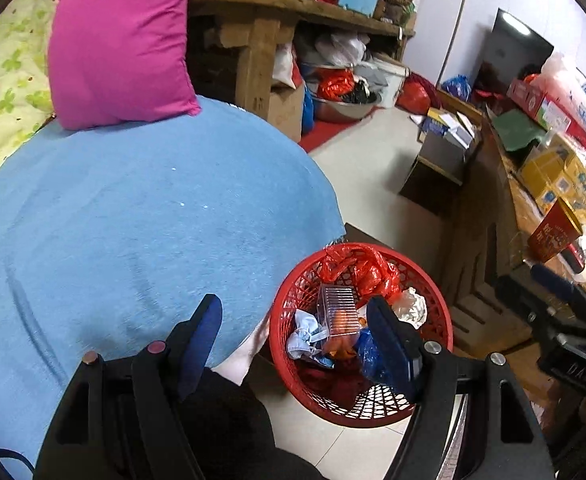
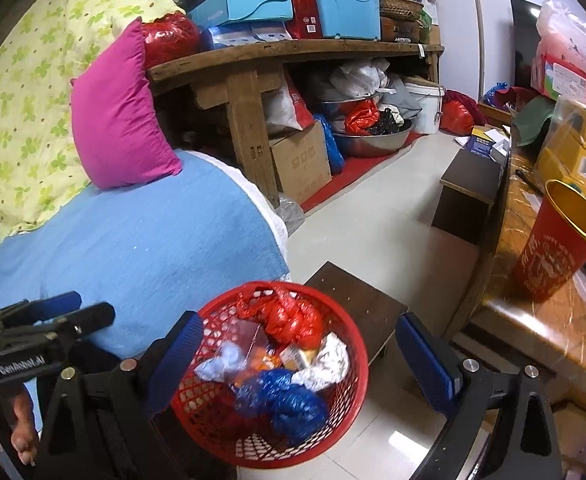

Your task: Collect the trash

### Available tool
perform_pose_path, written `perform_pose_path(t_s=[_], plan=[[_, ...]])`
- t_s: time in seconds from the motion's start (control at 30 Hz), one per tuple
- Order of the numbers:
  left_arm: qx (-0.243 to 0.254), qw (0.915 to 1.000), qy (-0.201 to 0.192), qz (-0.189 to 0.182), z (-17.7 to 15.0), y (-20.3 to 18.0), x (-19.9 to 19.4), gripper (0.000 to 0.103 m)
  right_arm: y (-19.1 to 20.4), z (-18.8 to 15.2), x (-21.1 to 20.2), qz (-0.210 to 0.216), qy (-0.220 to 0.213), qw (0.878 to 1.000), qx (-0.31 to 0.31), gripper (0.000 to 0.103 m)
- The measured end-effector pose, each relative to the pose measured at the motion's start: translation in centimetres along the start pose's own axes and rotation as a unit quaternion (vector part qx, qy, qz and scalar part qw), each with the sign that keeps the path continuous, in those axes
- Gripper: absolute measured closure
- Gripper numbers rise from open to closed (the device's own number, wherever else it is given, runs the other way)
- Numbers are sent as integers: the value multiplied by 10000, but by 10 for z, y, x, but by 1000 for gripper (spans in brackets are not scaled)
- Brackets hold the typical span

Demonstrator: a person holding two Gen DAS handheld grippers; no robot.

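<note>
Both the left gripper and right gripper are held open and empty above the filled red basket. A deposit step is judged complete; further trash must be located next.

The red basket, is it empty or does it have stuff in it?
Partly full. The red basket holds a red bag, a blue bag and crumpled paper.

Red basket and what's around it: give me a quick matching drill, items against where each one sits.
Things:
1. crumpled red bag
2. pink pillow
3. red cup
4. steel basin

Places:
A. on the blue blanket
B. under the wooden bench
C. in the red basket
D. on the table at right

Pairs: 1-C, 2-A, 3-D, 4-B
</note>
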State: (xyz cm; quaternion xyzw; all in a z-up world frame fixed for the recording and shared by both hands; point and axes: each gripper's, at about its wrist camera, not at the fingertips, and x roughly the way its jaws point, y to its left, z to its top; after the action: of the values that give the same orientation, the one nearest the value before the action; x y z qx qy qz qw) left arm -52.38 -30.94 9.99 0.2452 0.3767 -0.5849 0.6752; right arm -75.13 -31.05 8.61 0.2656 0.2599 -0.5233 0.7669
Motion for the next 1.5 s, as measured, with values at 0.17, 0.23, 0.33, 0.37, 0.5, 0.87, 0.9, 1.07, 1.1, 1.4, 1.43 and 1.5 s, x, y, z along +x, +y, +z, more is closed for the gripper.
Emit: perform_pose_path(t_s=[0.17,0.23,0.33,0.37,0.5,0.87,0.9,1.07,1.1,1.4,1.43,1.5], plan=[[-95,9998,-147,45,-7,6,-15,27,12,-10,-9,-40,40,10000,-45,5],[-135,9997,-179,59,-9,9,-19,27,16,-14,-11,-56,58,10000,-43,5],[-241,9994,-260,48,-12,16,-24,21,21,-18,-16,-179,-10,9998,-72,5],[-277,9992,-295,68,-13,18,-25,18,23,-19,-17,-217,-36,9997,-85,5],[-373,9985,-399,95,-14,27,-30,17,27,-21,-15,-359,-7,9993,-136,2],[-270,9987,-402,182,-16,25,-28,17,31,-29,-6,-435,181,9988,-114,2],[-268,9987,-402,169,-16,25,-29,17,31,-29,-5,-437,186,9988,-110,2],[-266,9984,-454,196,-15,24,-32,17,30,-29,-5,-441,193,9988,-108,2],[-263,9984,-459,193,-15,24,-32,17,30,-29,-5,-442,196,9988,-109,2],[-254,9983,-455,243,-15,24,-33,17,30,-30,-5,-460,197,9987,-109,2],[-247,9984,-452,250,-15,24,-33,17,30,-31,-5,-463,198,9987,-108,2],[-236,9984,-445,255,-15,23,-33,16,30,-31,-4,-465,212,9986,-103,2]])
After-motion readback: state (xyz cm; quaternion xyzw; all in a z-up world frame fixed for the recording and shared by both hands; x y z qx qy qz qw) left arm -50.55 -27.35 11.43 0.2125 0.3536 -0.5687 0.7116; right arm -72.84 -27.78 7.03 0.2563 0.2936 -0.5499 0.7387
